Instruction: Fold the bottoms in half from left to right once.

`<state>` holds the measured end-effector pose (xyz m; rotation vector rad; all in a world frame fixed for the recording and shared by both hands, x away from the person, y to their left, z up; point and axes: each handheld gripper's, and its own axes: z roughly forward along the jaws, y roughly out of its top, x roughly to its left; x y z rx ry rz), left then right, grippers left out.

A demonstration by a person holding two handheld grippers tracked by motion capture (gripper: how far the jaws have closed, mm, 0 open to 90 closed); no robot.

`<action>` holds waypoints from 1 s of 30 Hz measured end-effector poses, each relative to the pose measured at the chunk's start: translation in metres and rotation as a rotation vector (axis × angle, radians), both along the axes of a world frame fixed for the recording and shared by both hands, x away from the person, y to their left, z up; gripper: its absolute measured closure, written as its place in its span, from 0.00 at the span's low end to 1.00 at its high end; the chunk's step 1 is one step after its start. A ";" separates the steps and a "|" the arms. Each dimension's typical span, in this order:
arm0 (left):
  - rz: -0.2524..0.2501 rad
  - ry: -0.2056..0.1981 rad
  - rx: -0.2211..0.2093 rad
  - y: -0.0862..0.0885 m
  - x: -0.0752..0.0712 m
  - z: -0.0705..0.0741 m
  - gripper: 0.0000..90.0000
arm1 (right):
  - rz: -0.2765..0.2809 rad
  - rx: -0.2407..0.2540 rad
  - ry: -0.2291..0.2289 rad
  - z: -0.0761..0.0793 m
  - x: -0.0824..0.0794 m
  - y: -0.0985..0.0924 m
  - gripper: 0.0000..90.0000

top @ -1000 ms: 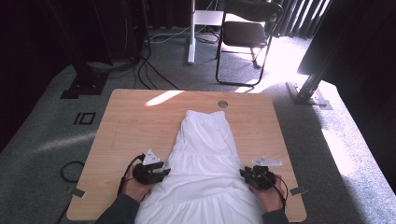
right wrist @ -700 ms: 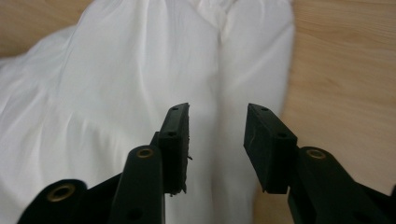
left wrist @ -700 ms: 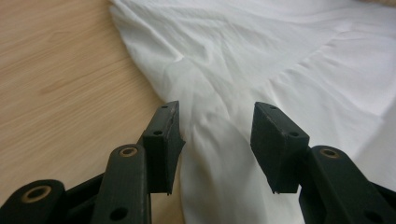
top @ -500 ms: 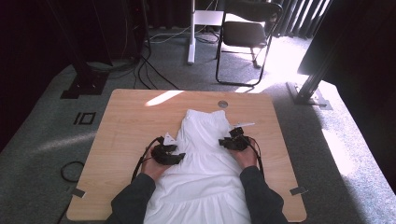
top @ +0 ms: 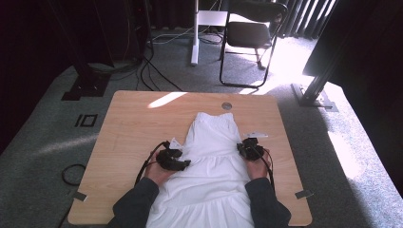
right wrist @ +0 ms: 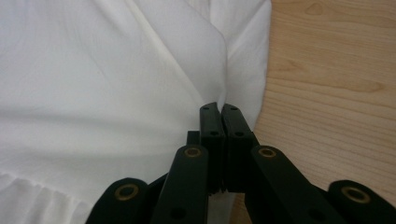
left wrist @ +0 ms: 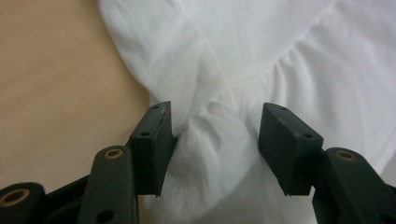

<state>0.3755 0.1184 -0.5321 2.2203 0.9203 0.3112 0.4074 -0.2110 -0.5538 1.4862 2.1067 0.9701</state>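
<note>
Dress fabric (left wrist: 219, 140) bulged up between the jaws of the left hand-held gripper (left wrist: 215, 144), which stood wide apart around a soft puckered fold at the garment's left side without closing on it. The right hand-held gripper (right wrist: 222, 112) had its jaws pressed together at the dress's right edge, apparently pinching a thin fold of cloth just beside bare wood. Seen from the high view, the left hand-held gripper (top: 173, 159) and right hand-held gripper (top: 249, 148) sat on either side of the waist seam.

The white dress (top: 214, 161) looked light, limp and thin, likely to sag and crease wherever unsupported, so side seams or gathered waist seemed the surest holds. It lay flat along the middle of the table (top: 138, 123), bodice toward the far edge, its gathered, tiered skirt spreading to the near edge between the person's sleeves.
</note>
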 end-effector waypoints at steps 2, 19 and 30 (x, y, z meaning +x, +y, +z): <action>0.026 -0.038 -0.030 0.001 0.007 0.011 0.50 | 0.015 -0.013 0.004 0.001 0.001 0.000 0.98; -0.007 -0.016 -0.019 -0.010 -0.005 -0.018 0.78 | 0.078 0.008 0.038 0.001 -0.044 0.006 0.98; -0.045 -0.038 -0.027 -0.002 -0.039 -0.021 0.77 | 0.132 0.017 -0.085 0.041 -0.057 0.012 0.72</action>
